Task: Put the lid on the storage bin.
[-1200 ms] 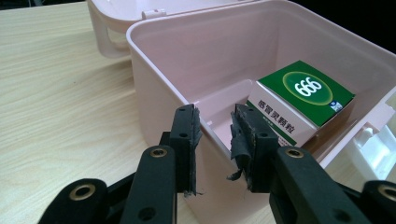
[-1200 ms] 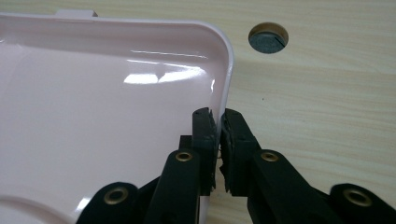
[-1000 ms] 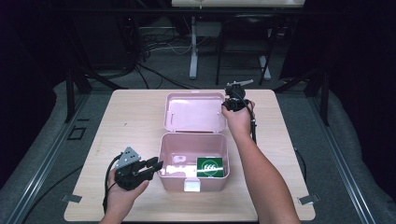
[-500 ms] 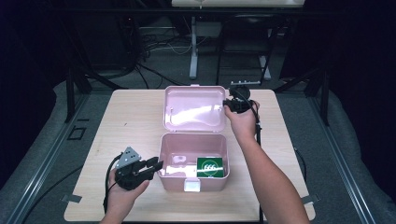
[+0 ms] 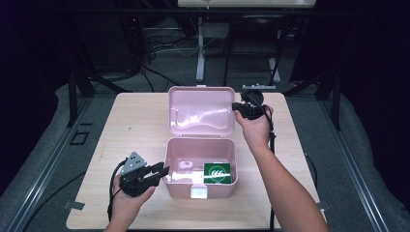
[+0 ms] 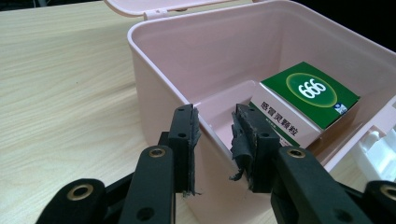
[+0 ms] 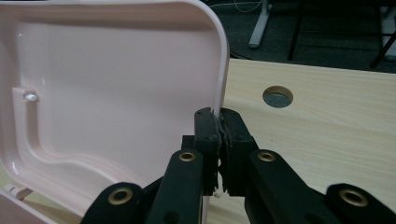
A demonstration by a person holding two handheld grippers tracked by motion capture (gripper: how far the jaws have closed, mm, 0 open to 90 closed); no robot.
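At the table's near edge the left gripper straddles the pink box's left wall, jaws apart, the green carton inside, while beyond it the right gripper, clamped on the lid's edge, has swung it more upright, suggesting closing.

From the high view we look forward and down over the whole table, from above its near edge. The left gripper view sits low and close near the near-left corner, facing into the box across its wall. The right gripper view looks close along the lid edge, toward the far right corner. All three share the box.
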